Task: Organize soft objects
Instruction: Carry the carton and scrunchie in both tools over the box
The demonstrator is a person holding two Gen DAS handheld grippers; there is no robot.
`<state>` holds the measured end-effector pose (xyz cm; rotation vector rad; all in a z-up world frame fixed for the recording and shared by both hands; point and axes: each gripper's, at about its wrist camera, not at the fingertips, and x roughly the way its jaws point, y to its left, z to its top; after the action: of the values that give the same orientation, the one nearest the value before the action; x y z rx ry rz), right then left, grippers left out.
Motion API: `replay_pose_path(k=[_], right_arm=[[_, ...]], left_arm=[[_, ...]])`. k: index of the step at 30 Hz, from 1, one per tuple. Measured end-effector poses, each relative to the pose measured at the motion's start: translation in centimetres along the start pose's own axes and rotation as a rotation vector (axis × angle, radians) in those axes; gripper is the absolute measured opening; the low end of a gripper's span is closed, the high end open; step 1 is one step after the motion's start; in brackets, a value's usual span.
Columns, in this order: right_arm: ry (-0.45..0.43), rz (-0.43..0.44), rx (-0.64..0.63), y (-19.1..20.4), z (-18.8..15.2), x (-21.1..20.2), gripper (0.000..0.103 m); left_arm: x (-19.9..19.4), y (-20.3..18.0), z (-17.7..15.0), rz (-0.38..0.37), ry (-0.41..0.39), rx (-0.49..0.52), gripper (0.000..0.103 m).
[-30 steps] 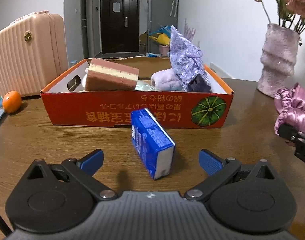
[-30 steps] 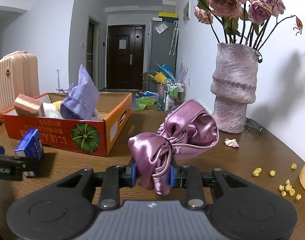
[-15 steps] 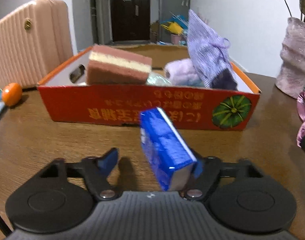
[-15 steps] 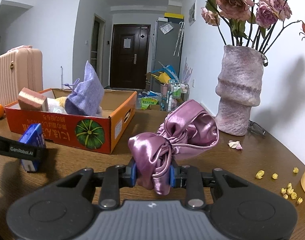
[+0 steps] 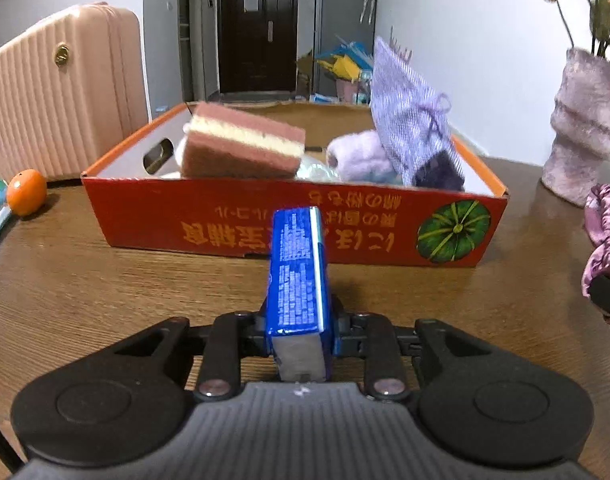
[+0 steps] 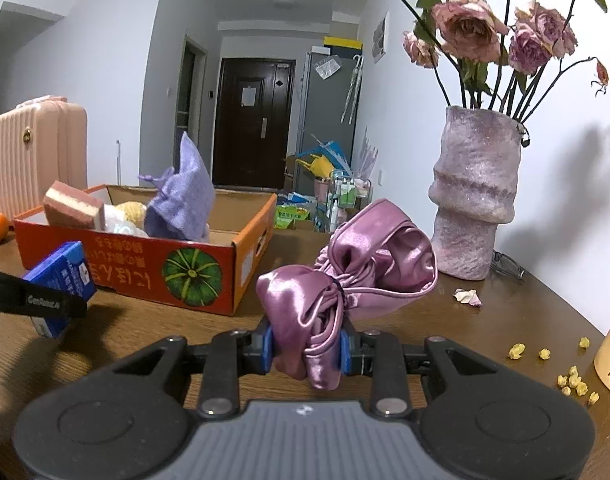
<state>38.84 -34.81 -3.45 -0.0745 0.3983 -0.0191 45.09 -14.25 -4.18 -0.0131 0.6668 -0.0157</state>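
Fingers of your left gripper (image 5: 299, 334) have just closed on the blue tissue pack (image 5: 297, 276); right gripper (image 6: 305, 346) pinches the pink satin pouch (image 6: 345, 280). Box (image 5: 265, 232) holds sponge, purple bag already; both held items left, above the worktop.

White walls line a hallway to a dark door (image 6: 256, 122); a pink suitcase (image 5: 61, 88) stands beside the wooden table (image 5: 105, 280), with possibly a grey refrigerator (image 6: 331, 108) beyond.

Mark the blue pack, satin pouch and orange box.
blue pack (image 5: 299, 270), left wrist view, printed side face
satin pouch (image 6: 369, 256), right wrist view, gathered middle
orange box (image 5: 233, 224), left wrist view, near wall
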Motion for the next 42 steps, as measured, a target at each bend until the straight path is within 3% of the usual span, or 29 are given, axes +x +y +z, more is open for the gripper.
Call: replay_pose_path(k=[10,22,42], right_arm=[[-0.056,0.004,0.041,2.3,0.5,-2.0,0.029],[-0.136,0.040,0.072,6.1,1.5,-4.1,0.029],[-0.206,0.069,0.088,10.6,4.7,-0.9,0.029]], left_arm=[[-4.5,1.4,0.1,-0.004,-0.134,-0.008,0.025],[-9.0,5.8,0.4,-0.006,-0.222,-0.095,0.025],[-9.0,9.9,5.0,-0.011,-0.335,-0.207,0.025]])
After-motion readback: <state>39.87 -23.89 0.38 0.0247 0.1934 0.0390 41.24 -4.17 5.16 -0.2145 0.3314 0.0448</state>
